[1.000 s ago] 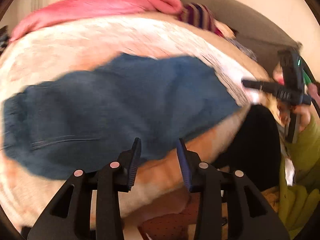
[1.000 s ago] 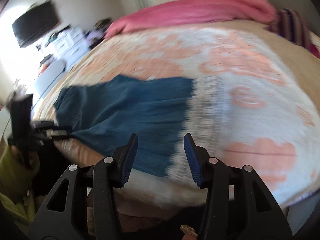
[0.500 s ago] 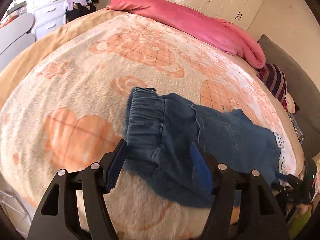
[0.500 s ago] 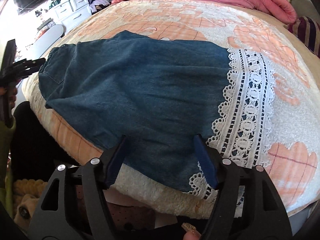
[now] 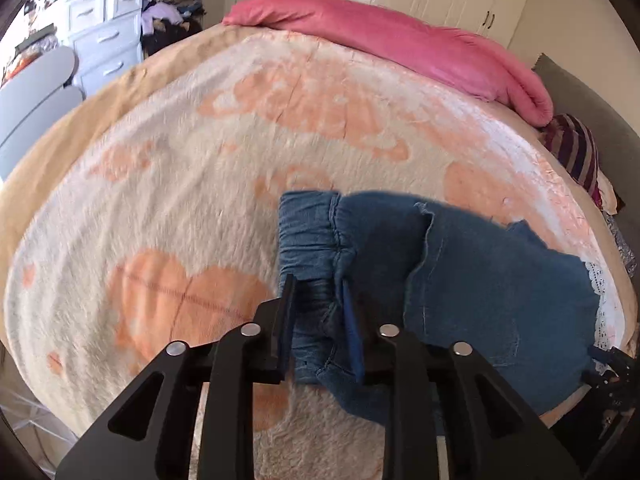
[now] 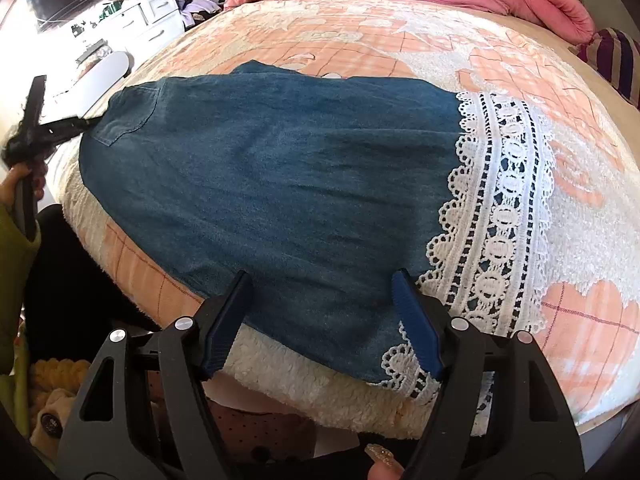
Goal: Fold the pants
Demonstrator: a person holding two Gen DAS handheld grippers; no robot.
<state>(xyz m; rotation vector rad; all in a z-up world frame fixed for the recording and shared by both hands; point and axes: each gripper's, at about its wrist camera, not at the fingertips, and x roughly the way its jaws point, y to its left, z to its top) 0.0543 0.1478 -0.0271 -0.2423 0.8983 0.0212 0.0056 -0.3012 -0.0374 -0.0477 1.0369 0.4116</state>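
Your left claw [image 5: 318,312], just closed, pinches the waistband of the pants [image 6: 272,184], which run lengthwise toward your wide-open, empty right claw [image 6: 322,312] at the lace hem.

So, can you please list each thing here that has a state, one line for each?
Pants: lying flat across the near edge of the bed, not folded yet.
Waistband: bunched between the left pads.
Left gripper: jaws have just been closing, shut on the waistband.
Right gripper: jaws have just been opening, open over the leg end by the lace hem.
Pink duvet: rolled up at the far side.
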